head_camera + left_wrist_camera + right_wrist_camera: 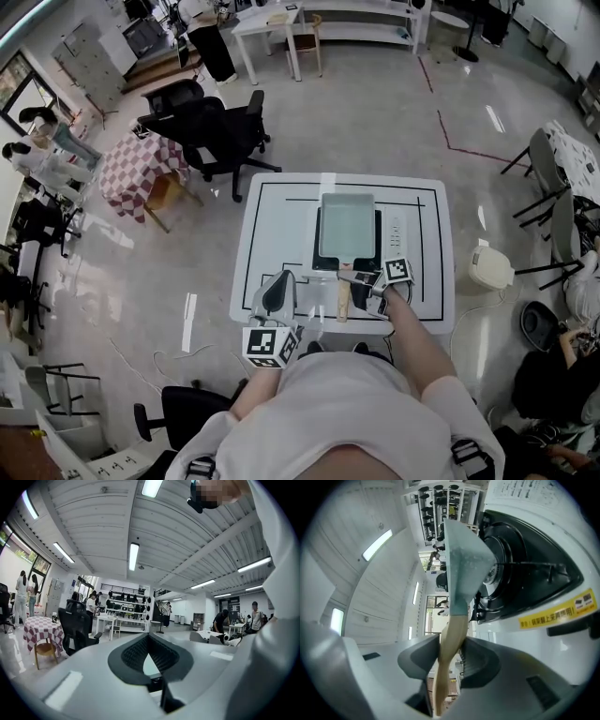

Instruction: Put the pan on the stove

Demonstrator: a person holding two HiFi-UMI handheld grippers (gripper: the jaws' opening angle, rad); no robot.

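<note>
Lying over the black top of the stove [323, 265] in the middle of the white table [281, 202]: pale teal rectangular pan [346, 225], long side running away from the near edge, wooden handle [343, 298] pointing back toward that edge. Cannot tell whether seated on the burner supports or held just above them. Seen in the right gripper view as tipped on edge across the picture, with the burner ring and a yellow label [555, 609] just to its right.

Clamped on the wooden handle: right gripper [349, 281], both pads pressed against the handle's sides partway along, the handle's end running back between the jaws toward the camera. Reaches in from the handle's right, marker cube [397, 270] above the table's near right part, bare forearm [412, 337] trailing off the near edge.

Parked over the near left corner of the table: left gripper [281, 277], jaws together and holding nothing, tips meeting in its own view, aimed out across the tabletop toward the room. Well apart from pan and stove, to the left of both.

Marked with black lines around the stove, the tabletop.

Beyond the far left corner, on the floor: black office chairs [220, 131] and a small table under a red-and-white checked cloth [141, 169]. Off the right edge, also on the floor: a white lidded bin [490, 267].
</note>
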